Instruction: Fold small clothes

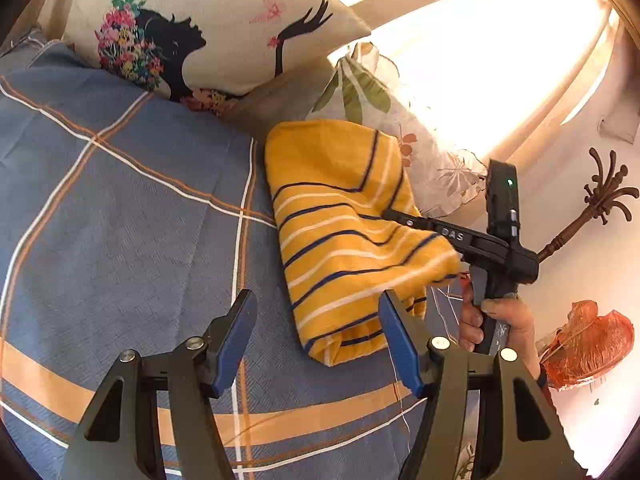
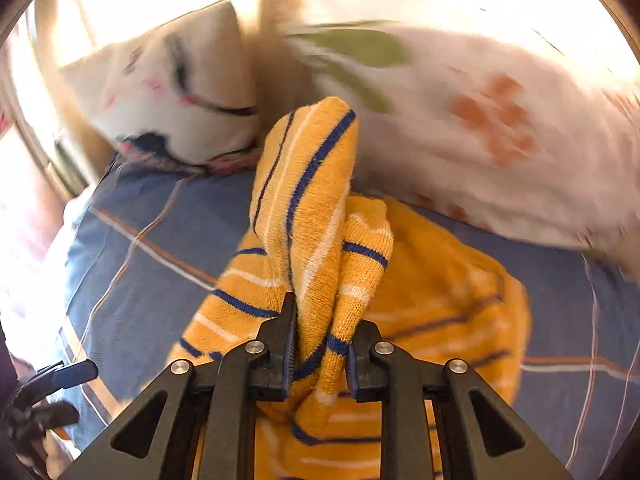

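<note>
We're mid-fold on the yellow striped top (image 1: pixel 352 240), which lies on the blue checked bed (image 1: pixel 120 200) by the pillows (image 1: pixel 224 28). Right tongs (image 2: pixel 322 340) pinch a bunched edge and lift it; next it probably needs carrying across and laying flat. Left tongs (image 1: pixel 316 340) are spread, holding nothing. Only the right wrist view shows the pinch up close; the left shows the top's whole outline.

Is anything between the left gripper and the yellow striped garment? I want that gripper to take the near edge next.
Nothing visible does. The left gripper is open over bare bedsheet, its right finger at the edge of the yellow striped garment. The right gripper already pinches a bunched fold of it.
</note>
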Demonstrator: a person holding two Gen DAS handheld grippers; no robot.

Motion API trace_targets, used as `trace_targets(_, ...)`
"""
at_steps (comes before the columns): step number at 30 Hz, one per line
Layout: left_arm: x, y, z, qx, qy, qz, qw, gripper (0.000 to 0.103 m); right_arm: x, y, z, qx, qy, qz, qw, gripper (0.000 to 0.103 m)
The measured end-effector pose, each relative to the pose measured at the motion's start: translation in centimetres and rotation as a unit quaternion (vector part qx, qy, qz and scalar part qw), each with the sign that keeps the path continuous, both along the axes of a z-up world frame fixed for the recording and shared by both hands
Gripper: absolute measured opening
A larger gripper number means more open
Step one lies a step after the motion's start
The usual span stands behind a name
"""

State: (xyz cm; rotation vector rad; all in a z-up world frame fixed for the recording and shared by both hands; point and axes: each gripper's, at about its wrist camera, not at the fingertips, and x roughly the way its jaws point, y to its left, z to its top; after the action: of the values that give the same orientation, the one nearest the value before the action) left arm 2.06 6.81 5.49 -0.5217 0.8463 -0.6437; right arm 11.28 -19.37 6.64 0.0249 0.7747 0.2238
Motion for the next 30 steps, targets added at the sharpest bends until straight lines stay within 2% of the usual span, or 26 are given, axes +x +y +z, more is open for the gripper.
trace_targets(3,0.6,-2.4,-0.7,-0.004,0.021,-0.016,0.9996,0.061,-0.9,-5.7,-2.4,0.025,0.016,-0.045,0.999,0.016)
trace_targets(5,1.1,-4.2,-1.1,-0.006,0.029,-0.028,0.9992,0.061,-0.7,-8.9,-3.7,0.038,0.032,-0.057,0.997,0.016)
trace_targets(7,1.2,-5.9,-1.2,0.002,0.034,-0.036,0.9987,0.061,-0.6,-11.1,-4.8,0.057,0.046,-0.075,0.995,0.025)
trace_targets(9,1.3,-7.2,-1.2,0.012,0.037,-0.044,0.9982,0.061,-1.2,-13.2,-4.7,0.098,0.043,-0.084,0.991,0.031)
trace_targets(10,1.2,-7.9,-1.5,0.017,0.037,-0.049,0.9980,0.062,-1.8,-13.9,-4.2,0.106,0.036,-0.095,0.989,0.039)
trace_targets(11,1.1,-8.4,-1.7,0.023,0.037,-0.051,0.9978,0.062,-2.3,-14.3,-3.7,0.099,0.026,-0.107,0.989,0.046)
trace_targets(12,1.1,-8.8,-1.8,0.029,0.036,-0.053,0.9976,0.062,-2.9,-14.5,-3.1,0.097,0.014,-0.106,0.989,0.059)
trace_targets(13,1.1,-9.3,-1.9,0.033,0.036,-0.053,0.9974,0.062,-3.4,-14.6,-2.5,0.103,0.003,-0.095,0.990,0.062)
trace_targets(16,1.2,-10.3,-2.2,0.042,0.039,-0.053,0.9969,0.062,-4.4,-14.4,-1.8,0.123,-0.021,-0.075,0.989,0.062)
trace_targets(18,1.0,-10.4,-2.3,0.047,0.039,-0.051,0.9968,0.062,-3.6,-13.7,-1.9,0.125,-0.028,-0.067,0.989,0.062)
trace_targets(20,0.9,-10.5,-2.1,0.048,0.037,-0.051,0.9969,0.062,-2.0,-12.3,-2.6,0.135,-0.018,-0.063,0.989,0.062)
trace_targets(22,0.9,-10.5,-1.8,0.046,0.035,-0.049,0.9971,0.062,-0.5,-11.7,-3.6,0.170,0.003,-0.048,0.984,0.062)
trace_targets(24,0.8,-10.1,-1.5,0.050,0.029,-0.046,0.9973,0.063,0.5,-11.0,-4.6,0.151,0.033,-0.073,0.985,0.062)
trace_targets(26,0.8,-9.8,-1.1,0.055,0.024,-0.043,0.9973,0.064,0.8,-10.8,-5.3,0.152,0.029,-0.078,0.985,0.062)
trace_targets(27,0.9,-9.6,-1.0,0.056,0.023,-0.040,0.9973,0.064,0.8,-10.7,-5.5,0.160,0.025,-0.071,0.984,0.061)
trace_targets(30,1.6,-9.5,-1.0,0.057,0.027,-0.033,0.9975,0.065,0.4,-10.6,-5.7,0.176,0.008,-0.048,0.983,0.020)
